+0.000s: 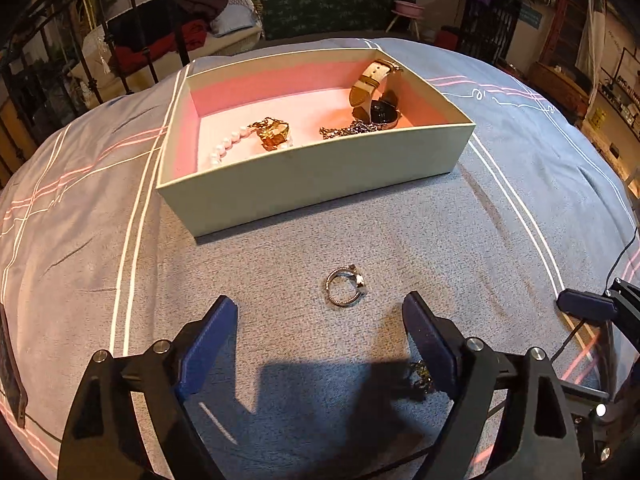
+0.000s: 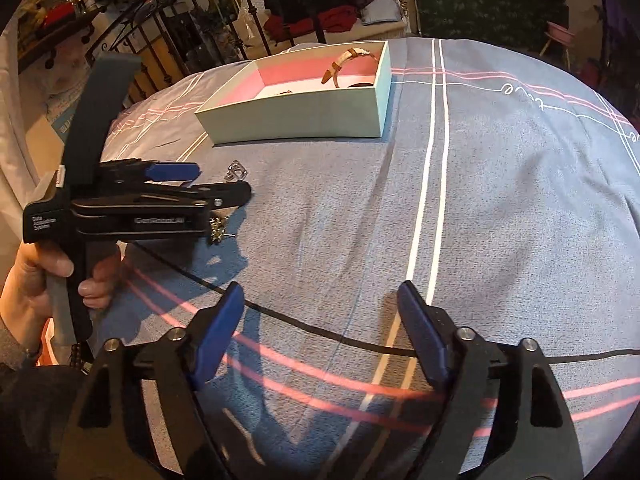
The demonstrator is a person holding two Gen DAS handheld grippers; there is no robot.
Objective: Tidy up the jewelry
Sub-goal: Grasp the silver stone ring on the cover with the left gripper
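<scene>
On the side of my left gripper [image 2: 176, 180], seen from my right wrist, small white print on the back block reads roughly "Data Collection System", while a second white word along the body is too blurred to read.

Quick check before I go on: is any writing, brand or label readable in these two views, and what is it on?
"Data ... System", white print on the rear block of the black left gripper; the middle word is blurred.
A white brand line on that gripper's side bar, too blurred to read.
White looping script embroidered on the grey-blue striped bedspread, not legible as words.
Nothing readable on the pale green cardboard box.
</scene>
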